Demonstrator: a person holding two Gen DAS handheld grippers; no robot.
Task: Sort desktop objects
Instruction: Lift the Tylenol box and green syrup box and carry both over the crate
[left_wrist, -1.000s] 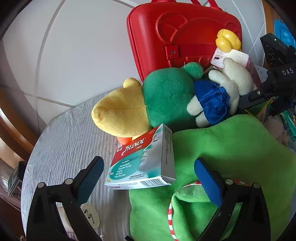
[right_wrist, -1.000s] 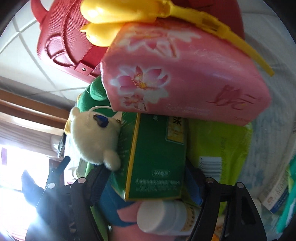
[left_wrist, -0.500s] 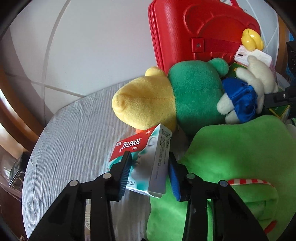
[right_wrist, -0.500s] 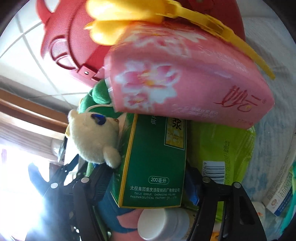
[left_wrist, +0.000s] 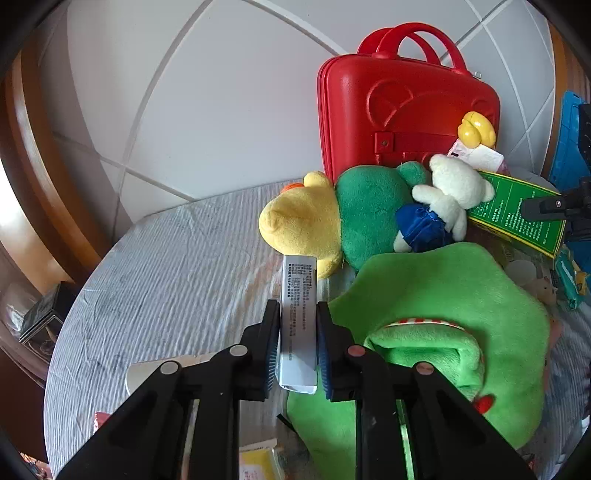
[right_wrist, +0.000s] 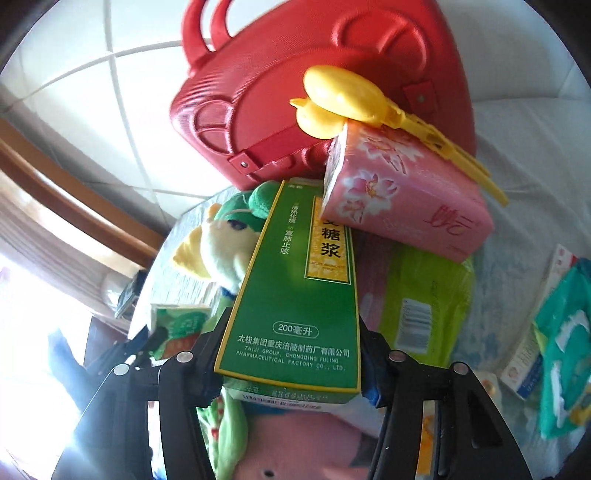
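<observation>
My left gripper (left_wrist: 297, 332) has its blue pads pressed on the long sides of a white Tylenol box (left_wrist: 298, 295). The jaws are still closing, and the box stands edge-on above the grey tablecloth (left_wrist: 166, 277). My right gripper (right_wrist: 293, 332) is also closing, pads against a tall green syrup box (right_wrist: 295, 280). That green box (left_wrist: 517, 218) also shows at the right of the left wrist view. Its far end lies under a pink tissue pack (right_wrist: 402, 199) that carries a yellow clip (right_wrist: 347, 99).
A red carry case (left_wrist: 399, 110) stands by the tiled wall. In front of it lie a yellow-and-green plush (left_wrist: 332, 221), a small white bear (left_wrist: 450, 192) and a big green plush (left_wrist: 443, 302). A lime wipes pack (right_wrist: 428, 306) and a teal pack (right_wrist: 561, 354) lie to the right.
The left jaws went from wide open to clamped on the Tylenol box and lifted it edge-on. The right jaws narrowed on the green box and raised it; the pile sits farther off.
</observation>
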